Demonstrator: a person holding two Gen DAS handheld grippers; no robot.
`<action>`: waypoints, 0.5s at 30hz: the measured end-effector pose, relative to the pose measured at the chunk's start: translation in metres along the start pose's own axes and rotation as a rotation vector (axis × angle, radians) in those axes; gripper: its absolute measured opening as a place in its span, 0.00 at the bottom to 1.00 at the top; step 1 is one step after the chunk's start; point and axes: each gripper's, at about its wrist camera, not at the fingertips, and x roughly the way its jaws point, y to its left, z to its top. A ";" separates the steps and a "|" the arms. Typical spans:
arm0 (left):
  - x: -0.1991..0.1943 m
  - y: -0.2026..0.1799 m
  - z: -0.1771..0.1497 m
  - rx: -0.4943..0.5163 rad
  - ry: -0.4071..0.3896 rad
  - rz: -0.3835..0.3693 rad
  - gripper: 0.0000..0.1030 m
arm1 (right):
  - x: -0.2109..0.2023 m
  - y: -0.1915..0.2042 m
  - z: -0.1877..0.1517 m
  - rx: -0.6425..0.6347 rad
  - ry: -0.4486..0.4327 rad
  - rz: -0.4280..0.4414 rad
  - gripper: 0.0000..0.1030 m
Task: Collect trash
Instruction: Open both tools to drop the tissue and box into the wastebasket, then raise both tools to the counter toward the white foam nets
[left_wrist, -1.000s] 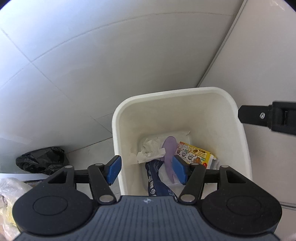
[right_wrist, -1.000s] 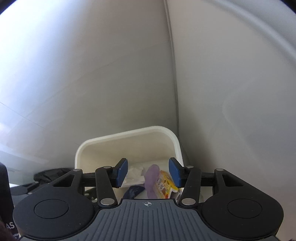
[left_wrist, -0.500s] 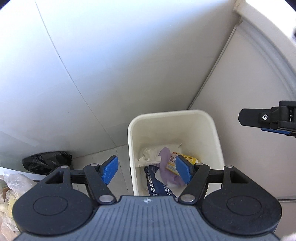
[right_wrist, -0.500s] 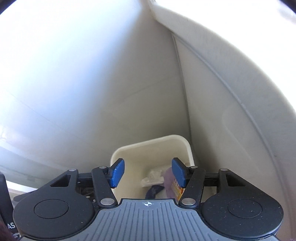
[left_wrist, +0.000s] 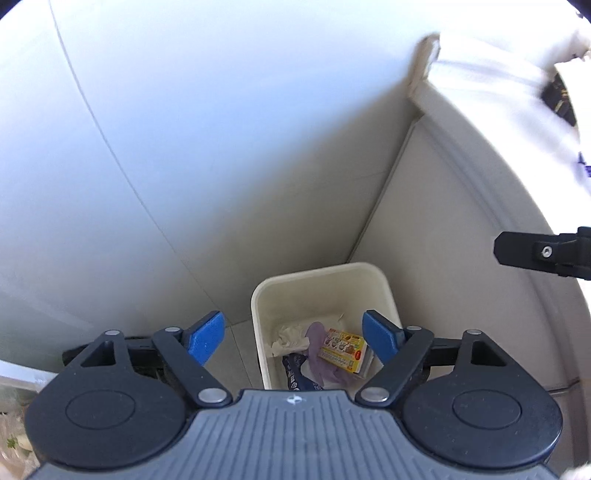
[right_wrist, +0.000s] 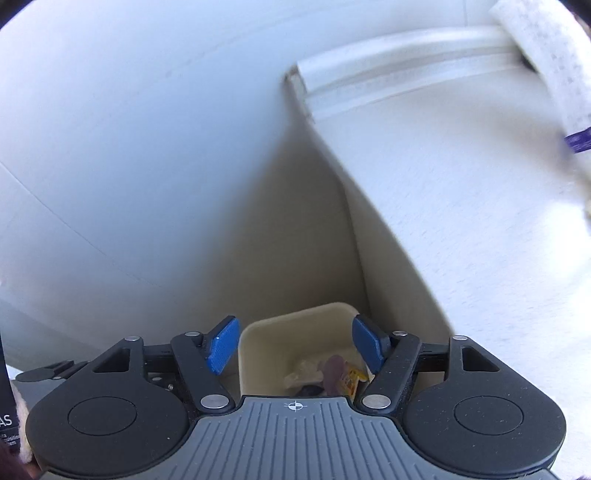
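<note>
Trash (left_wrist: 325, 354) is seen lying at the bottom of the cream bin (left_wrist: 373, 280), which is set in the corner on the floor. Both the left gripper (left_wrist: 293, 338) and the right gripper (right_wrist: 295, 343) are held well above the bin, angled down at it; their jaws have just been opening and are spread, with nothing pinched.

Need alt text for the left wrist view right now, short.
Looking down past the open, empty left gripper into a cream bin in a wall corner. Inside lie a crumpled tissue, a purple glove, a yellow box and a dark blue wrapper. The right gripper's tip shows at right.
</note>
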 end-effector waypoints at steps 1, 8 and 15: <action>-0.004 -0.001 0.002 0.002 -0.003 -0.001 0.80 | -0.007 -0.002 0.003 0.007 -0.011 -0.007 0.70; -0.038 -0.018 0.019 0.016 -0.033 -0.030 0.90 | -0.051 -0.017 0.019 0.047 -0.064 -0.025 0.78; -0.067 -0.047 0.038 0.102 -0.097 -0.077 0.98 | -0.089 -0.021 0.009 0.080 -0.130 -0.075 0.86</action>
